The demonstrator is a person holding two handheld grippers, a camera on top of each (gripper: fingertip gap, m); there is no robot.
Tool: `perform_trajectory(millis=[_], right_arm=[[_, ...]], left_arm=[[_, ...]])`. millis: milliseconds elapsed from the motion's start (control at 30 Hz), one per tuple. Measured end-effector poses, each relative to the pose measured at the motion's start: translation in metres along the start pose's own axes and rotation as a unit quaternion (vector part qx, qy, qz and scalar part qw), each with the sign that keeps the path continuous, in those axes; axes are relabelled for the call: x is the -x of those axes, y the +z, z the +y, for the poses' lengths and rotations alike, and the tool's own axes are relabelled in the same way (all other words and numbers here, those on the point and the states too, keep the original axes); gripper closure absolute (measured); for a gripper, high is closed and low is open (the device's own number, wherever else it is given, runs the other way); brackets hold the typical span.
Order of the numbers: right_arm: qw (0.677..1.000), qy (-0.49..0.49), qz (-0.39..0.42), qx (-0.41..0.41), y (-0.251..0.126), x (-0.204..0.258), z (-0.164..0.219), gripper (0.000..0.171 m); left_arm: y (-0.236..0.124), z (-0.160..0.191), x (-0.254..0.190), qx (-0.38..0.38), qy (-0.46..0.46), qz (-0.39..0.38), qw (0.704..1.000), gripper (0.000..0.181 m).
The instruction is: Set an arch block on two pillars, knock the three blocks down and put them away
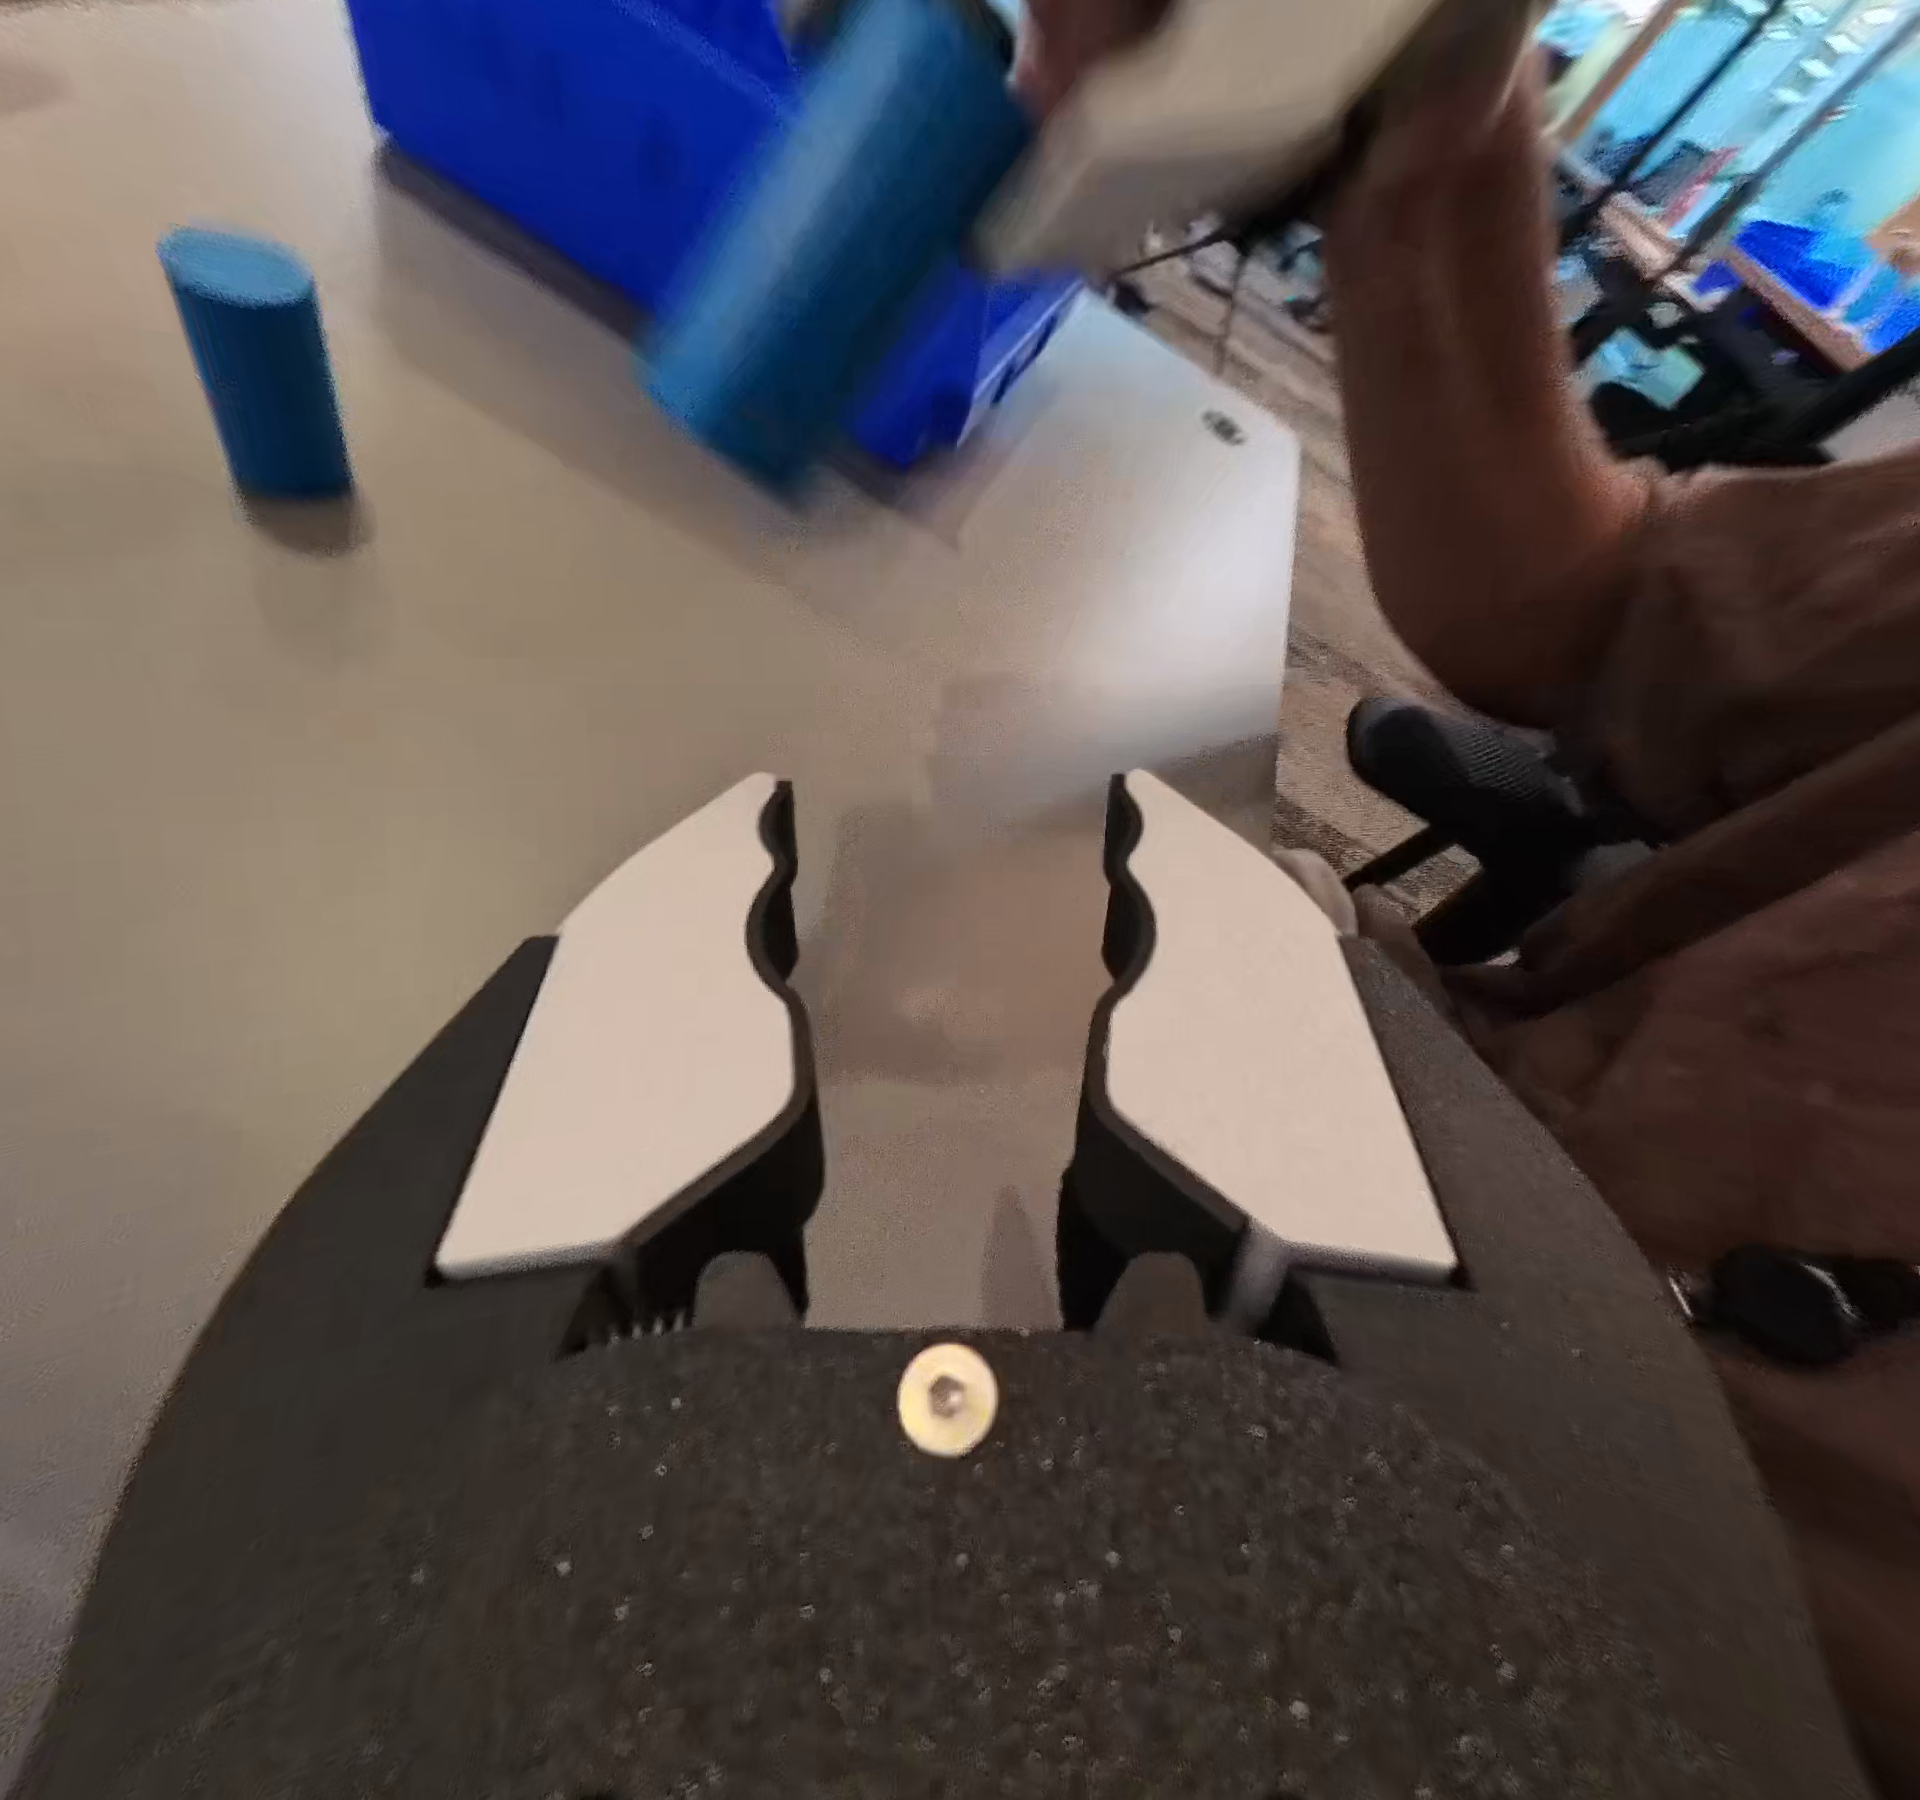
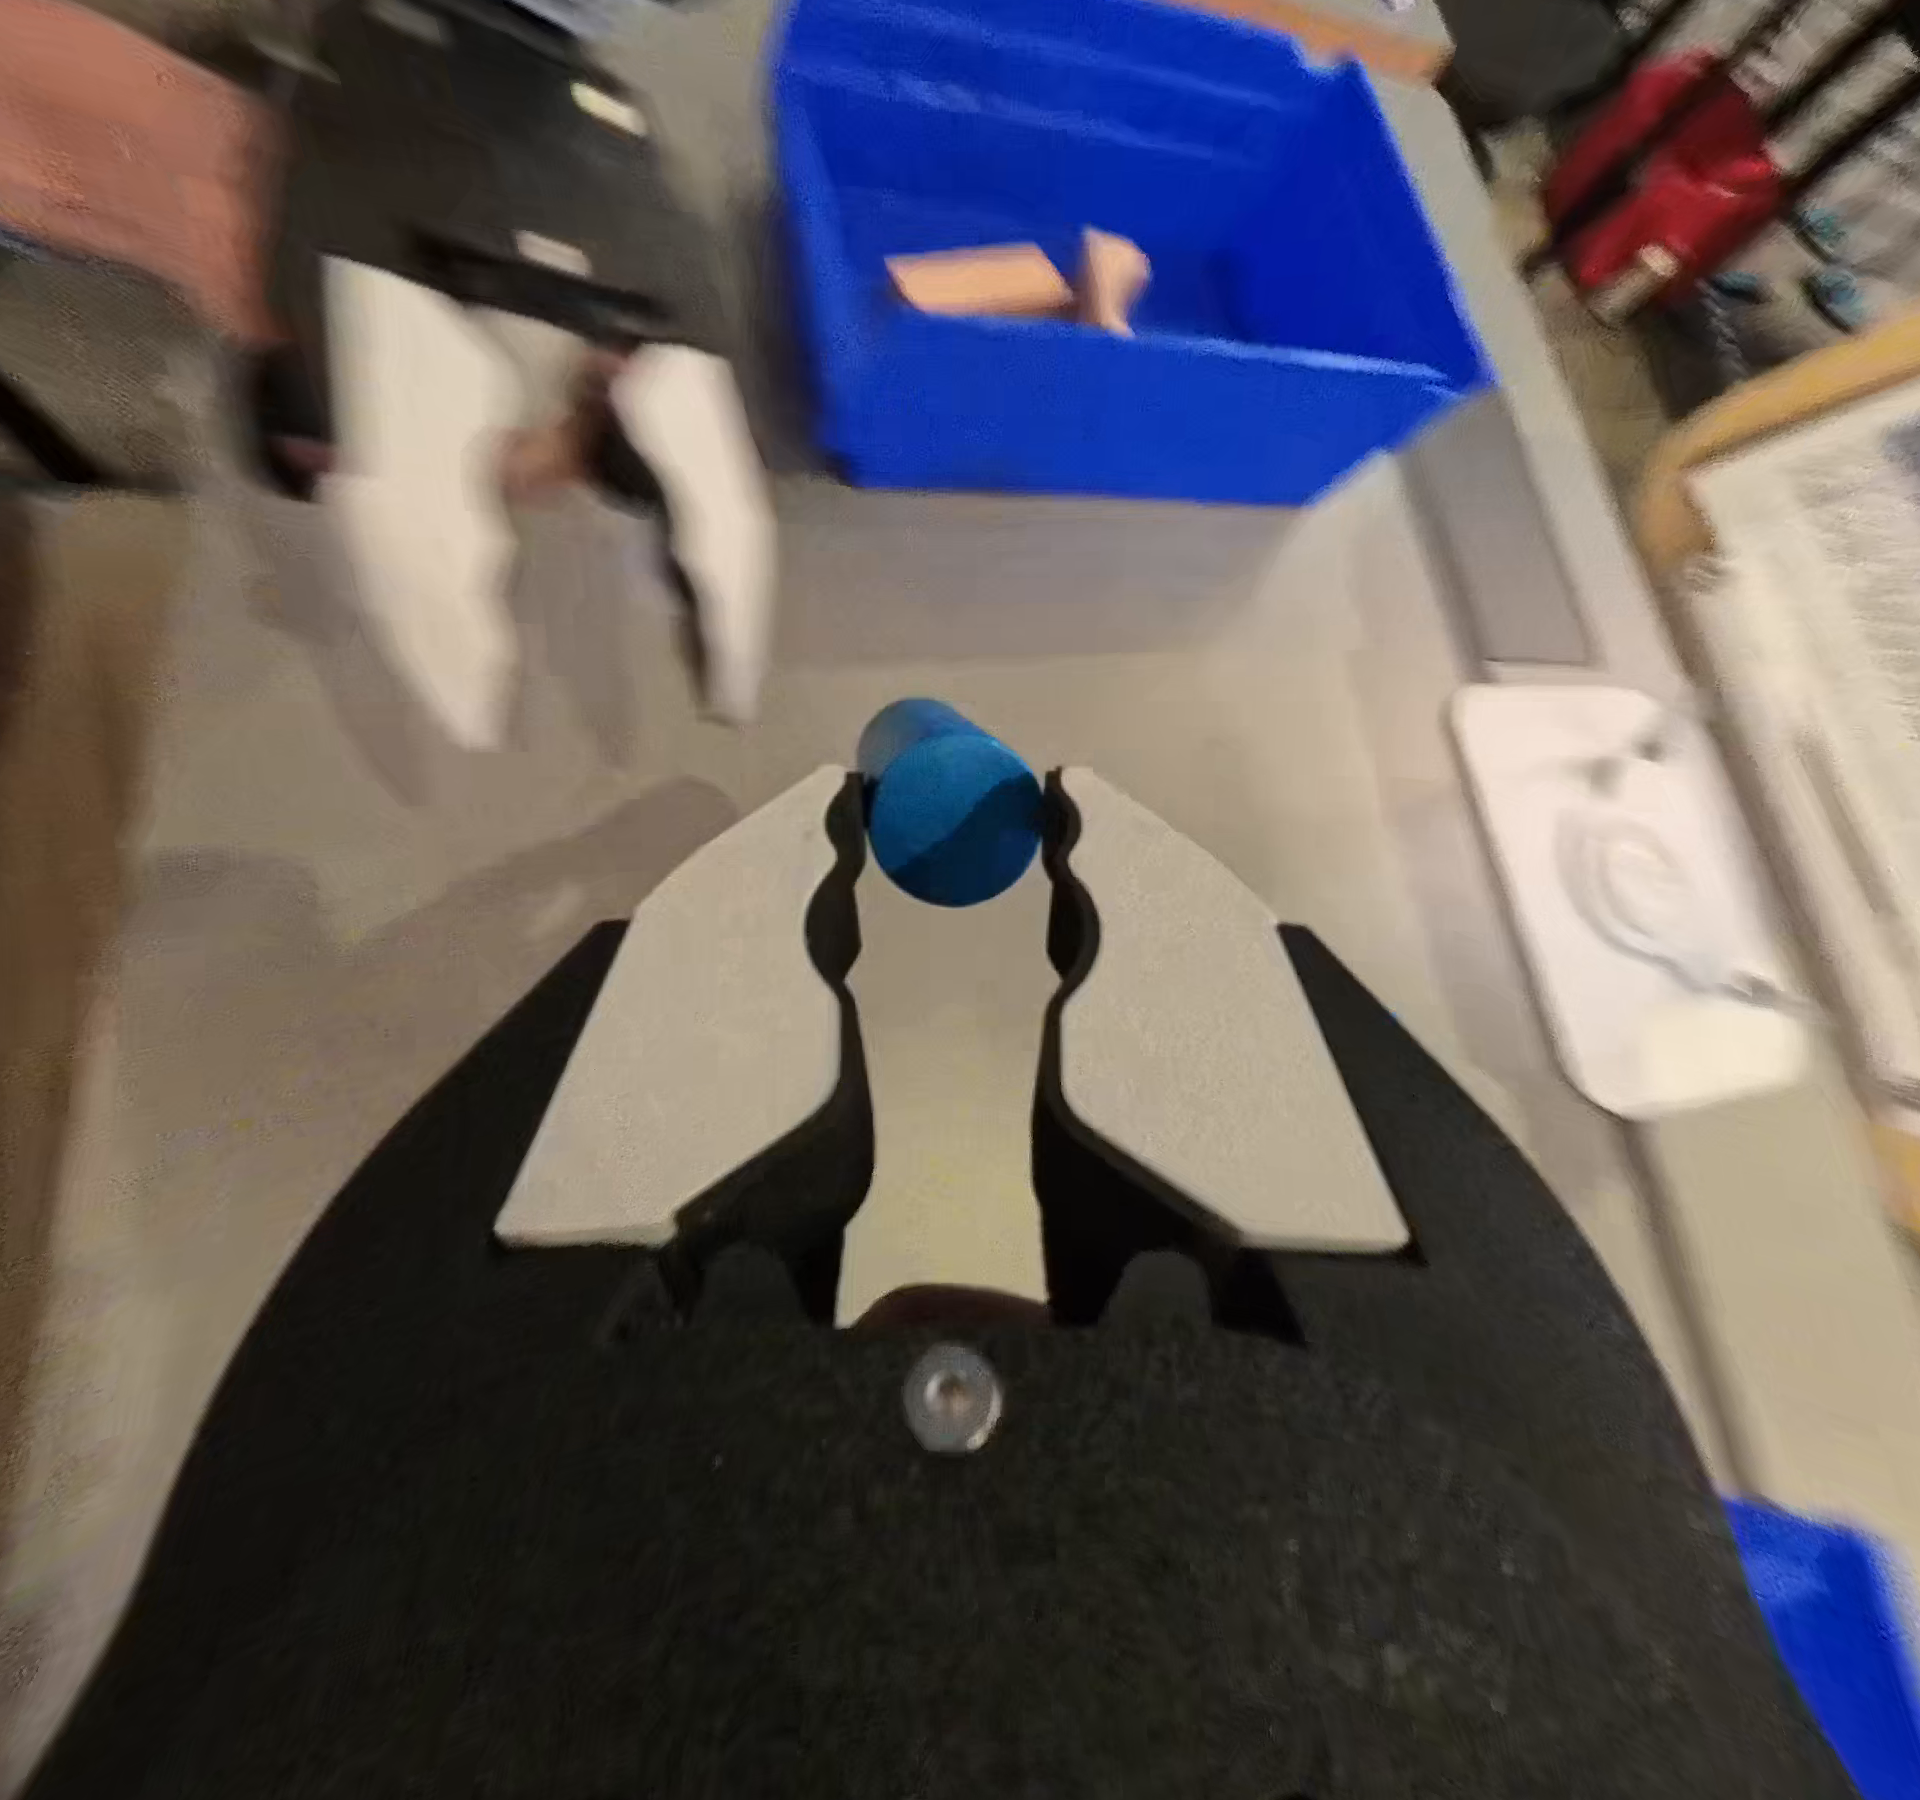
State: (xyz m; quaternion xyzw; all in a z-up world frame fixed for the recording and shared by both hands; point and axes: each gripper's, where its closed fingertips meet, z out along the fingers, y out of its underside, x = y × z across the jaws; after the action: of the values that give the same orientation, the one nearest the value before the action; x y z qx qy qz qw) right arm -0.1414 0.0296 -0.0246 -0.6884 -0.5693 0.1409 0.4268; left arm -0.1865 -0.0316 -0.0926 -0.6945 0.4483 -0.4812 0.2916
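Observation:
My right gripper (image 2: pixel 951 794) is shut on a blue pillar (image 2: pixel 951 831) and holds it lengthwise above the table. In the left wrist view the same gripper (image 1: pixel 1091 88) and held blue pillar (image 1: pixel 831 264) show blurred at the top, near the blue bin. A second blue pillar (image 1: pixel 260 363) stands upright on the table at the left. My left gripper (image 1: pixel 951 805) is open and empty above the table; it also shows blurred in the right wrist view (image 2: pixel 603 607). A tan arch block (image 2: pixel 1013 280) lies inside the blue bin (image 2: pixel 1122 425).
The blue bin (image 1: pixel 540 77) stands at the far side of the beige table (image 1: pixel 416 711). A white flat object (image 2: pixel 1600 877) lies at the table's right. A person's arm (image 1: pixel 1507 462) and an office chair (image 1: pixel 1475 784) are to the right, beyond the table edge.

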Motion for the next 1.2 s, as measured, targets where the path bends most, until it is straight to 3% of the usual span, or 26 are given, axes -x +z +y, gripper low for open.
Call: perform_trajectory(millis=[67, 200, 300, 433, 667, 1200], right_arm=[[0.997, -0.015, 0.036, 0.064, 0.008, -0.037, 0.009, 0.139], [0.989, 0.012, -0.002, 0.150, 0.052, -0.082, 0.031, 0.139], [0.978, 0.029, -0.029, 0.207, 0.083, -0.099, 0.054, 0.139], [0.966, 0.031, -0.047, 0.253, 0.103, -0.101, 0.077, 0.139], [0.957, 0.042, -0.058, 0.281, 0.120, -0.098, 0.096, 0.139], [0.954, 0.037, -0.064, 0.291, 0.136, -0.096, 0.098, 0.139]], left_arm=[[-0.001, 0.023, -0.012, -0.003, -0.024, 0.004, 1.000, 0.137], [-0.006, 0.052, -0.027, -0.019, -0.052, 0.002, 0.998, 0.144], [-0.014, 0.055, -0.020, -0.017, -0.020, -0.031, 0.999, 0.147], [-0.023, 0.059, -0.014, -0.027, -0.053, -0.019, 0.998, 0.148], [-0.037, 0.066, 0.002, -0.016, -0.036, -0.060, 0.997, 0.148], [-0.034, 0.068, 0.006, -0.010, -0.047, -0.055, 0.997, 0.148]])
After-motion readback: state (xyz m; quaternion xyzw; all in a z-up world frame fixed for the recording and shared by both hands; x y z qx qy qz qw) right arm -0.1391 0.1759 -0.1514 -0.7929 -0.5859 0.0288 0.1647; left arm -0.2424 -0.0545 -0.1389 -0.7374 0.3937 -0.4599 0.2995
